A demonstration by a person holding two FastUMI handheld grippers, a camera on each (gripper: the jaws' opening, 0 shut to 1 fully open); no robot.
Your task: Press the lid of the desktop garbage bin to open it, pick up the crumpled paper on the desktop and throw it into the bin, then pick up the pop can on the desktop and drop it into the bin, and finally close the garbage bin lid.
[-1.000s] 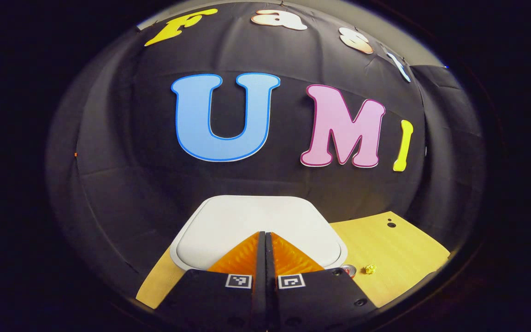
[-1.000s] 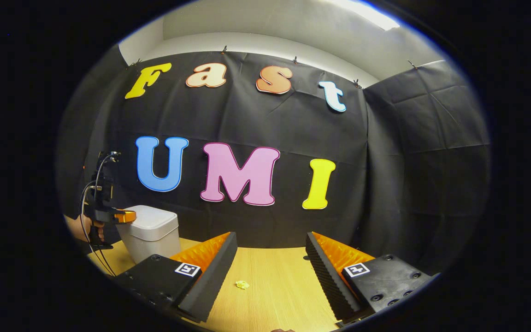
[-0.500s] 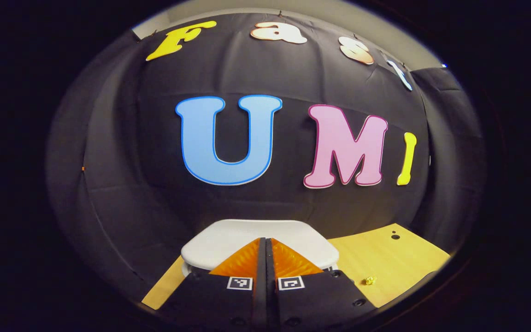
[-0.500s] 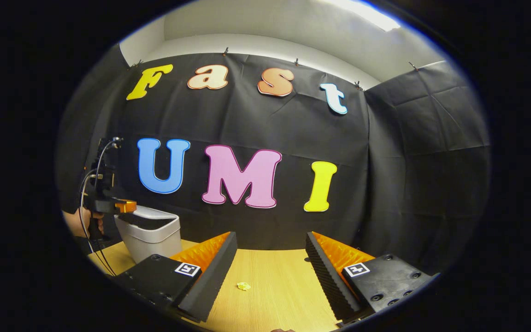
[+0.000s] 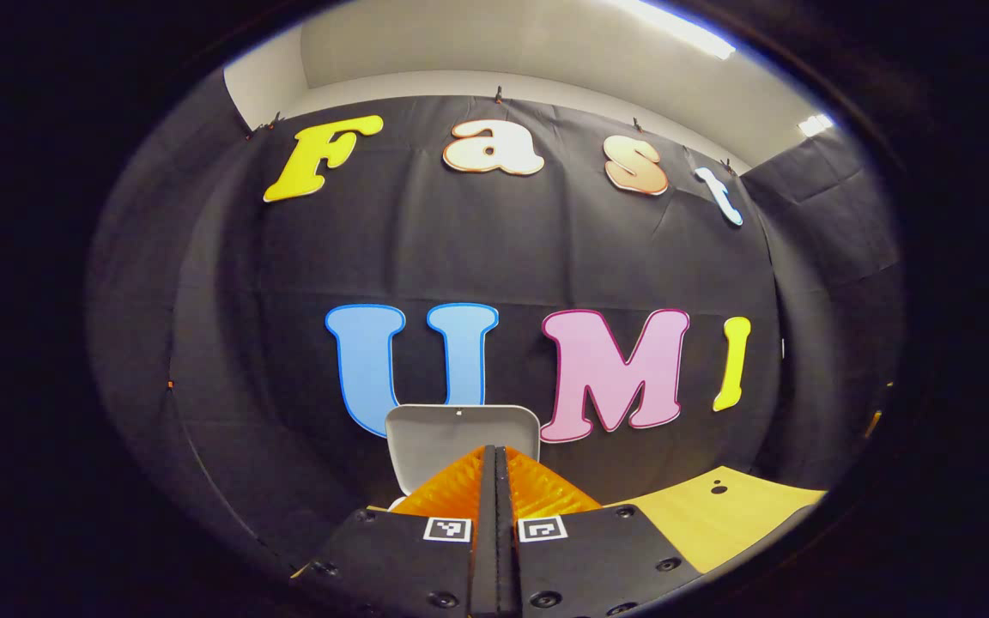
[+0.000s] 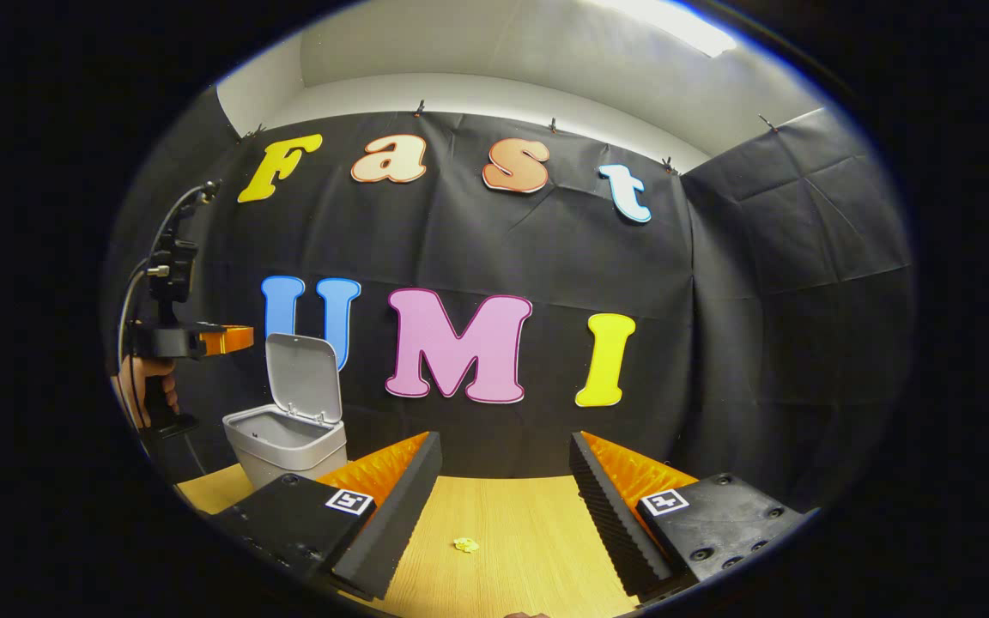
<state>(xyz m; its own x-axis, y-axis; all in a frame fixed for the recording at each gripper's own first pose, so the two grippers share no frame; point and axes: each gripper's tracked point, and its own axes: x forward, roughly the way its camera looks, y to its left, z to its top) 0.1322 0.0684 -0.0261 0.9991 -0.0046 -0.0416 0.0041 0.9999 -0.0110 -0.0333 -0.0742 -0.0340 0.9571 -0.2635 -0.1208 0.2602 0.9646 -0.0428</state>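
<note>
**Lid is up — the paper comes next**

From where I sit, the bin (image 6: 288, 442) stands at the far left of the table (image 6: 512, 524) with its lid (image 6: 304, 376) swung upright against the black wall. I judge the opening step done. My left claw (image 5: 495, 468) has its two fingers pressed flat together with nothing between them. In the right gripper view I see it held in a hand (image 6: 144, 386), above and just left of the open bin, clear of the lid.

My right claw (image 6: 505, 481) is spread wide and holds nothing. The crumpled paper (image 6: 465, 544) is a small yellow wad lying on the table between and just ahead of its fingers, well to the right of the bin. I cannot make out the can in either view.

To do the pick-up well, I would bring the right claw straight down over the wad so it sits centred in the gap. I would let the fingertips reach the wood before closing, since something this small and light could easily skid away from a one-sided touch. I would close gently, lift clear, then carry it left over the open mouth of the bin. I would keep the left claw out of the way, off the lid, so it is not knocked shut.
</note>
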